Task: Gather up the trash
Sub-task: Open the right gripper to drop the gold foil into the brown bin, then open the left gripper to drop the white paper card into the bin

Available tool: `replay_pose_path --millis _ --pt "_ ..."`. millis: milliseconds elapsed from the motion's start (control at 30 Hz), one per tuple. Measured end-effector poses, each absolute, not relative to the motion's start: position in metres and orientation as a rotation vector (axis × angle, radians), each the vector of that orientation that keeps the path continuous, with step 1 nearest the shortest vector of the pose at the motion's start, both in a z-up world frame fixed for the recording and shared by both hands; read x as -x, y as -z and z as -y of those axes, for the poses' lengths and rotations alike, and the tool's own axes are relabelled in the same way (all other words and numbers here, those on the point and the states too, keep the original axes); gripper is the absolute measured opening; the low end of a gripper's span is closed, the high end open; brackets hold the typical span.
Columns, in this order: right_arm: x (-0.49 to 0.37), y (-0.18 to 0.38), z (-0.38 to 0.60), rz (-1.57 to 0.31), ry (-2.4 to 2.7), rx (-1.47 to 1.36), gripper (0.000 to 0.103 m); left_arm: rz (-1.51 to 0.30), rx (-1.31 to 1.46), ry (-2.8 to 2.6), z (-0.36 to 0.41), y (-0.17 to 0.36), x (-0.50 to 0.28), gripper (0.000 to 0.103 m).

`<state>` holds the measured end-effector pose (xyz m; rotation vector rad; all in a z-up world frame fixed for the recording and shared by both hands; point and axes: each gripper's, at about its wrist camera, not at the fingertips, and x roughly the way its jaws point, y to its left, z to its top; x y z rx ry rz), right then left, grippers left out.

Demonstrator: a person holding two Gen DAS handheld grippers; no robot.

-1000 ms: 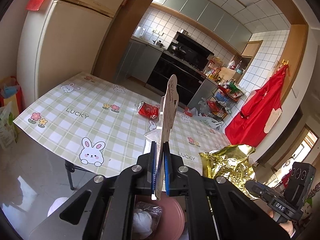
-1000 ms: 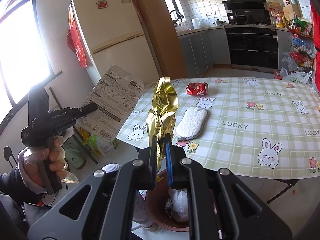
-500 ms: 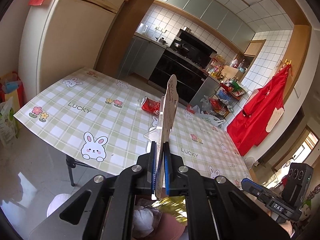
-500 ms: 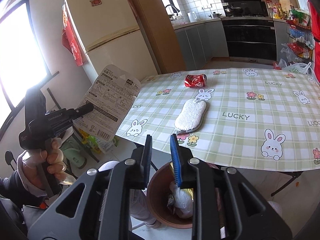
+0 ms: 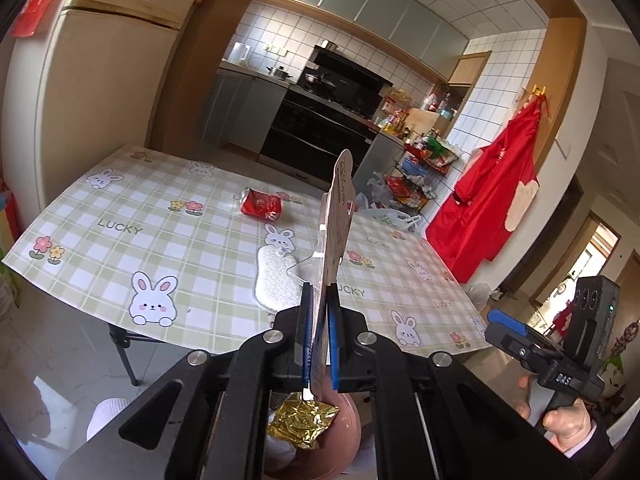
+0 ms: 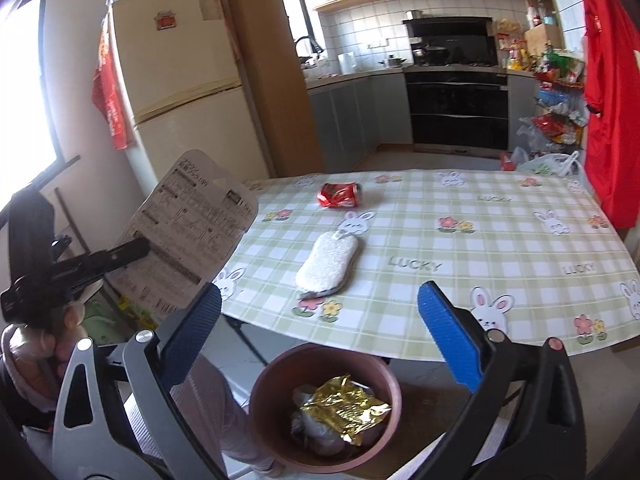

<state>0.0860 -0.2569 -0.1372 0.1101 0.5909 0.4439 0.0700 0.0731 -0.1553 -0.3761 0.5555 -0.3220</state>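
Observation:
My left gripper (image 5: 320,304) is shut on a printed cardboard package backing (image 5: 340,216), held upright above the brown bin (image 5: 344,436); the card also shows in the right wrist view (image 6: 192,232). My right gripper (image 6: 320,320) is wide open and empty above the brown bin (image 6: 276,372). A crumpled gold foil wrapper (image 6: 344,408) lies inside the bin on other trash. A crushed red can (image 6: 339,194) and a white sponge pad (image 6: 328,264) lie on the checked table (image 6: 500,248).
The bin stands on the floor at the table's near edge. A cream fridge (image 6: 176,92) stands at the left, kitchen cabinets and oven (image 6: 456,108) behind, a red apron (image 5: 496,196) and a storage rack (image 5: 416,176) to the right.
My right gripper opened and let go of the gold foil, which dropped into the bin. The left gripper still holds the card and has moved closer to the table.

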Motion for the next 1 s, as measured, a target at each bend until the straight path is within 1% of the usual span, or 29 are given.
replay_pose_path --millis 300,600,633,667,700,733,767,800,833,867,933,1000 --pt "-0.089 0.134 0.289 -0.565 -0.353 -0.183 0.097 -0.611 0.325 0.499 -0.032 0.157 -0.069 0.007" --pt "-0.091 0.138 0.298 -0.571 -0.332 -0.214 0.097 -0.657 0.316 0.575 -0.019 0.166 -0.072 0.007" --pt "-0.091 0.139 0.298 -0.572 -0.332 -0.213 0.097 -0.662 0.323 0.589 -0.018 0.167 -0.073 0.008" --pt "-0.092 0.139 0.298 -0.572 -0.332 -0.212 0.097 -0.668 0.328 0.594 -0.018 0.167 -0.073 0.024" --pt "-0.092 0.139 0.297 -0.574 -0.333 -0.213 0.097 -0.68 0.332 0.586 -0.018 0.169 -0.075 0.042" --pt "-0.092 0.139 0.297 -0.575 -0.333 -0.214 0.097 -0.687 0.346 0.571 -0.02 0.171 -0.076 0.073" --pt "-0.092 0.139 0.297 -0.576 -0.333 -0.214 0.097 -0.681 0.368 0.555 -0.024 0.172 -0.076 0.078" --pt "-0.092 0.14 0.297 -0.577 -0.333 -0.214 0.097 -0.676 0.389 0.553 -0.028 0.172 -0.076 0.078" --pt "-0.091 0.14 0.296 -0.577 -0.331 -0.213 0.097 -0.682 0.401 0.547 -0.031 0.172 -0.078 0.081" --pt "-0.092 0.14 0.296 -0.58 -0.329 -0.213 0.097 -0.688 0.405 0.529 -0.035 0.172 -0.08 0.087" --pt "-0.092 0.141 0.297 -0.584 -0.33 -0.219 0.097 -0.682 0.414 0.471 -0.042 0.173 -0.081 0.093" --pt "-0.092 0.142 0.296 -0.585 -0.329 -0.218 0.097 -0.679 0.425 0.422 -0.05 0.175 -0.083 0.095"
